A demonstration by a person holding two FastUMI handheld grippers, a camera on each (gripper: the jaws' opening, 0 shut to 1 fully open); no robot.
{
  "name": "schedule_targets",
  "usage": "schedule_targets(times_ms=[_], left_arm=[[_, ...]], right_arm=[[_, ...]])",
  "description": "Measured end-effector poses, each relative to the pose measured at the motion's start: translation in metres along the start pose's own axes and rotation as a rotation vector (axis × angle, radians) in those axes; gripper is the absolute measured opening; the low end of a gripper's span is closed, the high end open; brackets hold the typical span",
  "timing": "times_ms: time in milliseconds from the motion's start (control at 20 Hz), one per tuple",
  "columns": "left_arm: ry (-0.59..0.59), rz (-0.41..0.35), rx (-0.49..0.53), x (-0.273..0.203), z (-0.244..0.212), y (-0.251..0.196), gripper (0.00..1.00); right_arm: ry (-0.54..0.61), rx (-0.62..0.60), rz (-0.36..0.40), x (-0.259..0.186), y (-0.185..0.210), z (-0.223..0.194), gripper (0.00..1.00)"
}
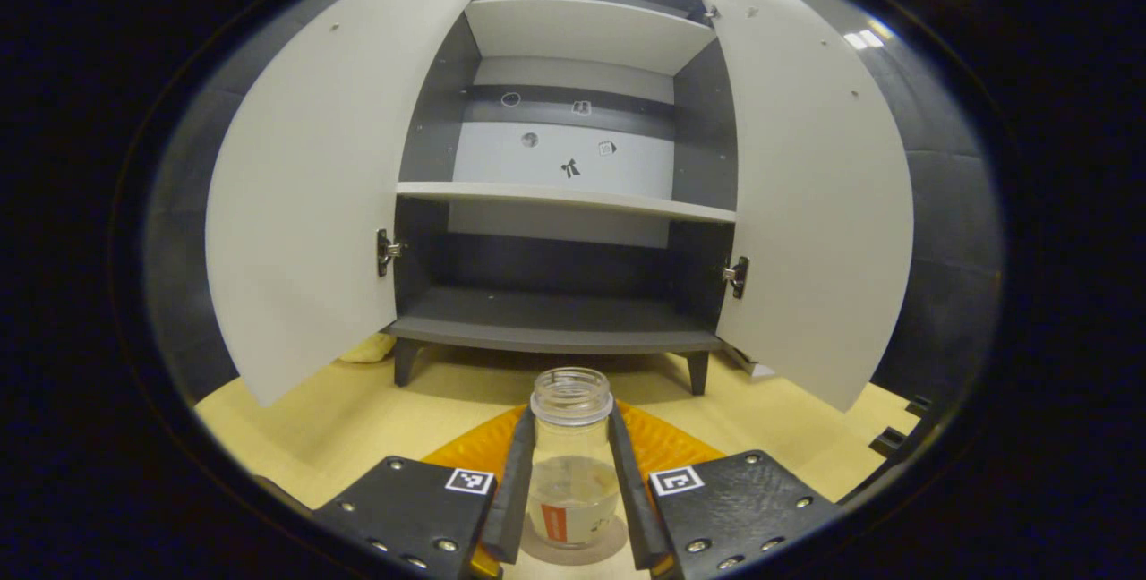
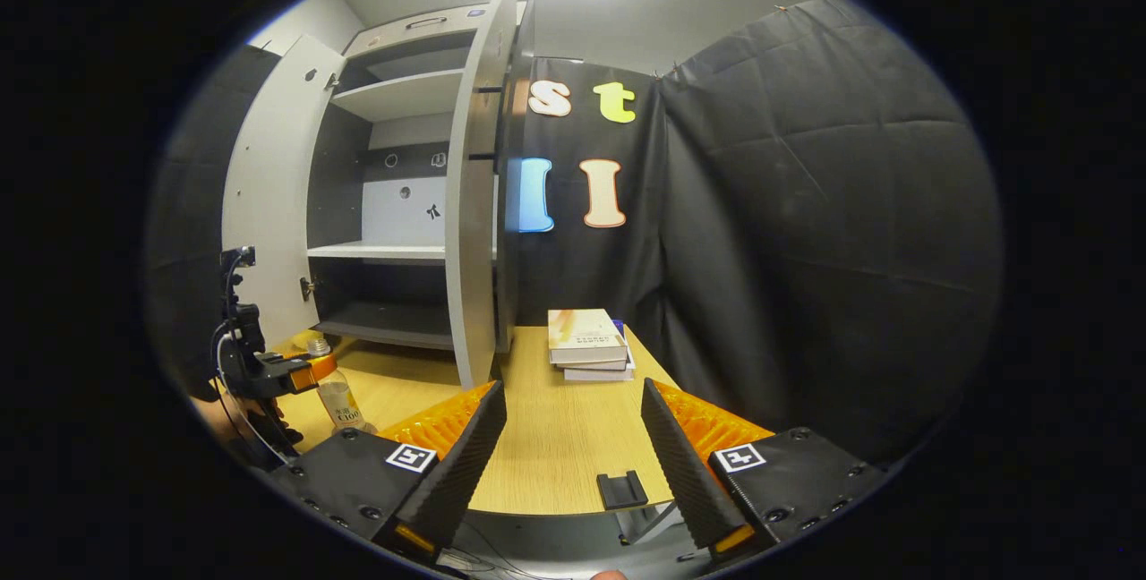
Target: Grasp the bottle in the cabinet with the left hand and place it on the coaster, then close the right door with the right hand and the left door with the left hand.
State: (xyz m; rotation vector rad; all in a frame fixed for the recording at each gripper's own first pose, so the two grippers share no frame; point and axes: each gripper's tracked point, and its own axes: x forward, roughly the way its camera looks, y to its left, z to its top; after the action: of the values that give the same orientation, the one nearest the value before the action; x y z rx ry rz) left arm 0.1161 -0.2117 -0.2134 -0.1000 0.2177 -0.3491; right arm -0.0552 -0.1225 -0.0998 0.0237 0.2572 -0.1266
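Upright, clear round bottle on flat round coaster, wooden tabletop. Left gripper ribbed fingers pinch its sides. Right gripper fingers spread, holding nothing. Flat-panelled cabinet, both doors open.

I am working in a staged recording booth, not a lived-in home: black cloth hangs as the wall behind a pale wooden counter. On it stands a small grey cabinet with both white doors swung open and bare shelves carrying little marker stickers on the back panel. A stack of books sits beside it, under a bright ceiling lamp.
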Motion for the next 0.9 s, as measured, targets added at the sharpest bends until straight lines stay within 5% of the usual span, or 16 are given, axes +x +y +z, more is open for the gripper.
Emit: schedule_targets(times_ms=[400,500,900], left_arm=[[0.03,0.015,0.009,-0.011,-0.002,-0.004,0.55],[0.031,0.02,0.014,-0.016,0.006,-0.006,0.89],[-0.047,0.024,0.057,-0.055,0.079,-0.021,0.91]], right_arm=[[-0.022,0.029,0.01,0.004,-0.002,0.008,0.97],[-0.031,0.046,0.015,0.007,-0.002,0.012,0.97],[-0.111,-0.01,0.065,0.025,-0.01,0.059,0.97]])
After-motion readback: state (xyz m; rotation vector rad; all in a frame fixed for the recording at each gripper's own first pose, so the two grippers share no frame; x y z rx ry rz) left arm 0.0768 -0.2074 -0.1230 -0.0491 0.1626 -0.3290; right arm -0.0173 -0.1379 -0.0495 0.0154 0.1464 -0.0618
